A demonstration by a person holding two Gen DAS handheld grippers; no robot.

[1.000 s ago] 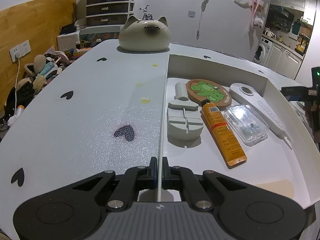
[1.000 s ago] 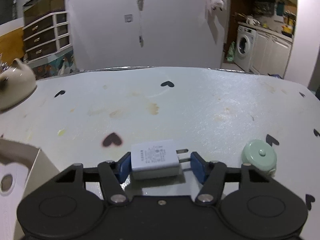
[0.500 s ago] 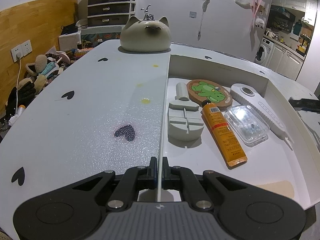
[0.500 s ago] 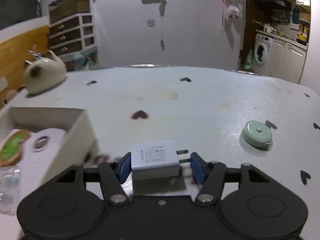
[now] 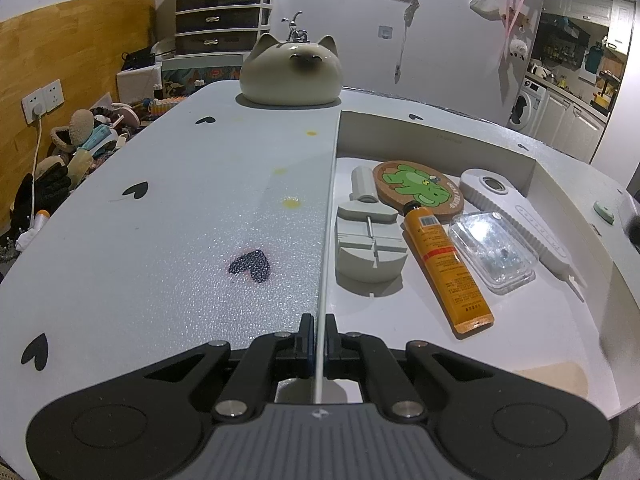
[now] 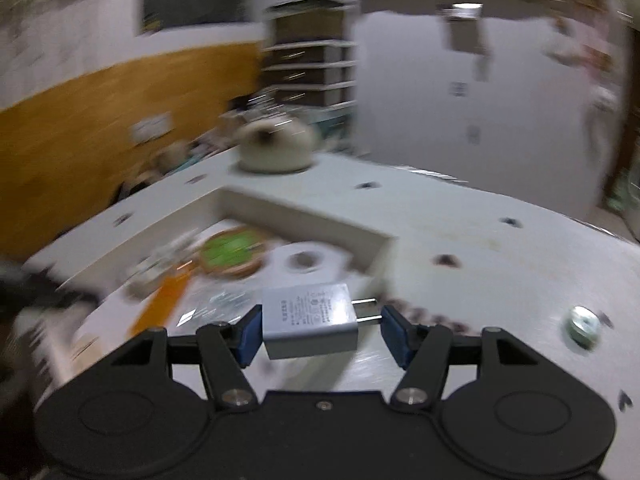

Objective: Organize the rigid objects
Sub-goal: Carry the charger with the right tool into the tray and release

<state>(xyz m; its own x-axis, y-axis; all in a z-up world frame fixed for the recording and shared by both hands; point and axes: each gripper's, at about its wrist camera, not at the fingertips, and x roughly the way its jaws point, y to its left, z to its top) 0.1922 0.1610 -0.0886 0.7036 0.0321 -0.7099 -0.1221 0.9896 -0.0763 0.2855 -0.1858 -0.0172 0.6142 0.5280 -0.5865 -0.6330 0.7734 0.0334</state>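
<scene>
A big cat-shaped pot [image 5: 291,74] sits at the far edge of the white table [image 5: 160,216]. It is cream with a dark nose and two pointy ears. The table has little black hearts [image 5: 250,266] on it and some yellow spots [image 5: 290,201]. Behind the far edge stands a set of dark drawers [image 5: 222,18]. On the floor past the left edge lies a pile of soft things [image 5: 72,156]. A white wall socket [image 5: 43,96] with a cord plugged in is on the brown wall. Far off to the right stands a washing machine [image 5: 525,106].
</scene>
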